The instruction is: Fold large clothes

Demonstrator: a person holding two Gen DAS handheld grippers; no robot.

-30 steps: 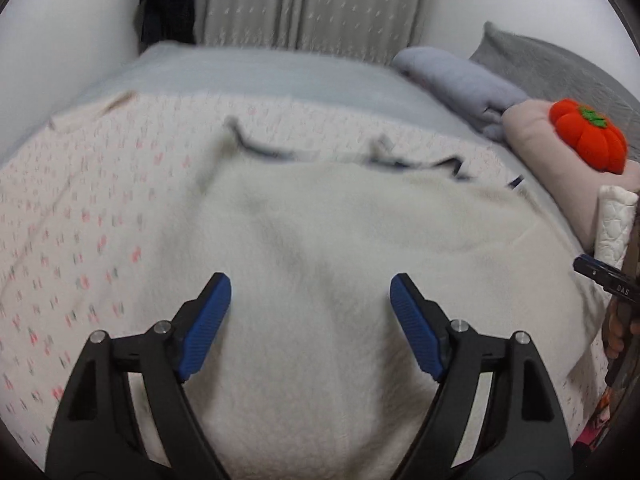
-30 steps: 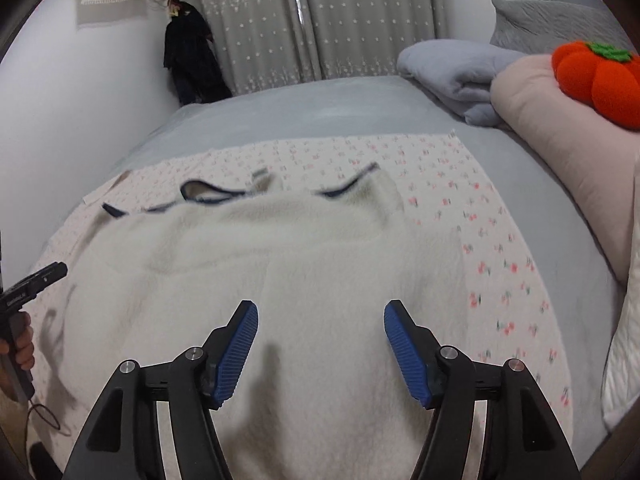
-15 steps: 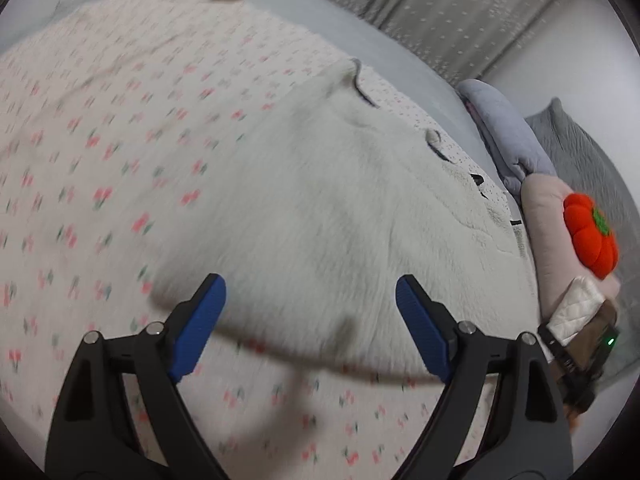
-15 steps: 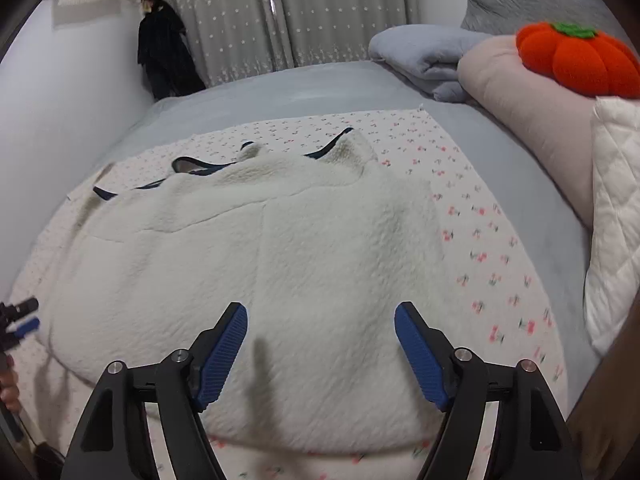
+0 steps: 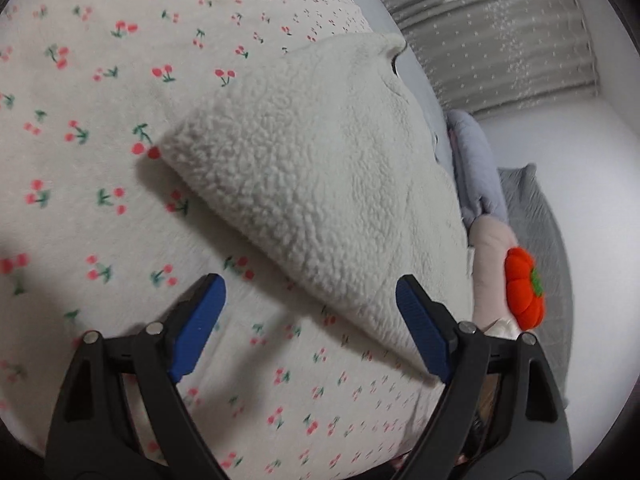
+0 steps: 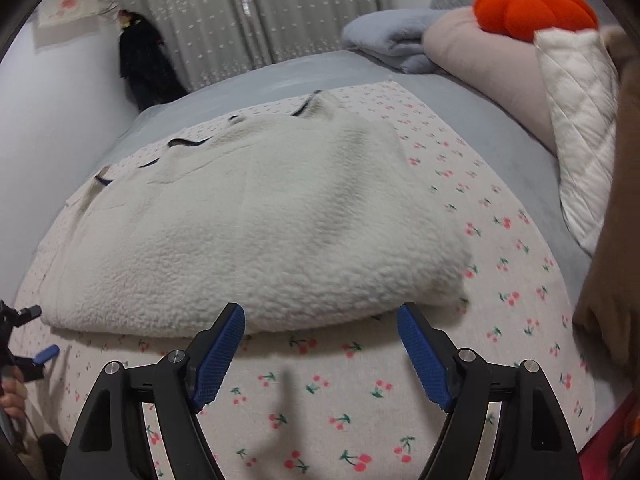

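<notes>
My fleece (image 6: 248,236) lay flat, cream, nubbly, long axis left-right across mid-frame, collar upper left; both tongs (image 5: 310,326) (image 6: 322,354) gaped wide, empty

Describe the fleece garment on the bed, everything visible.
The fleece garment is cream, with a nubby, sherpa-like pile and dark trim along its far edge. It lies folded into a thick, broad slab on the cherry-print sheet, near edge rounded and doubled. Only the sheet touches it; the right gripper and left gripper hover open just short of that edge.

Cream fleece garment (image 6: 248,236) — folded, lying flat on cherry-print sheet (image 6: 360,392) — dark trim at far edge.
</notes>
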